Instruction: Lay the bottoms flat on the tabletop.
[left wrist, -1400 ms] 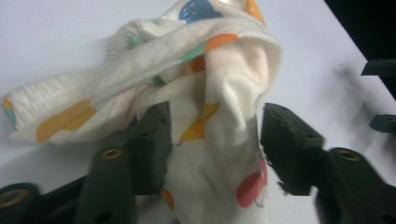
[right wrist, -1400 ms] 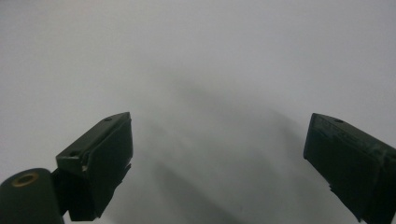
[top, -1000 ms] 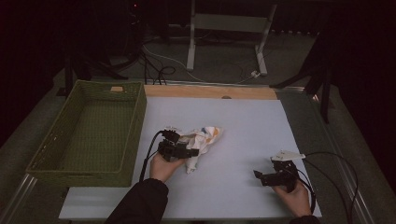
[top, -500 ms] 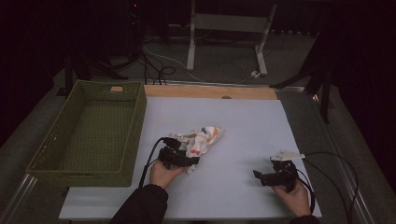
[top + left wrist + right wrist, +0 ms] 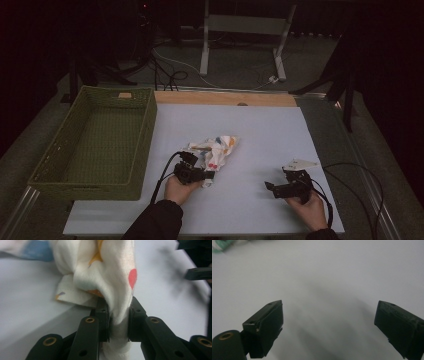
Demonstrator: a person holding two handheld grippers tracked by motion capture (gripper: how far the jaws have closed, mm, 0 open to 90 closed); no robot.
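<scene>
Clamped on a fold of the crumpled white cloth with red, orange and blue spots (image 5: 110,277), the left gripper (image 5: 118,323) has its 2 black jaws pressed against either side of the fabric, which bunches between the pads and spills out below them; those jaws have just been closing, with the cloth between them. Seen from the high view, this left gripper (image 5: 200,175) lies low over the pale grey-white table top (image 5: 260,130), held in the person's left hand (image 5: 179,187), and its black cable loops back toward the dark sleeve. Beyond the pinched fold, the cloth (image 5: 216,150) lies in a loose heap on the table top, stretching up and away from the jaws, roughly in the middle of the surface. Just beside it to the left stands the green woven rectangular basket (image 5: 145,130), close to the heap but apart from it.

Well apart, toward the near right part of the table, the right gripper (image 5: 272,189) rests in the person's right hand (image 5: 310,210), a grey 3-cornered plate on its top and its cable curling off to the right. In the right gripper view its 2 jaws stand wide apart with nothing between them, over the bare table top (image 5: 324,277)
</scene>
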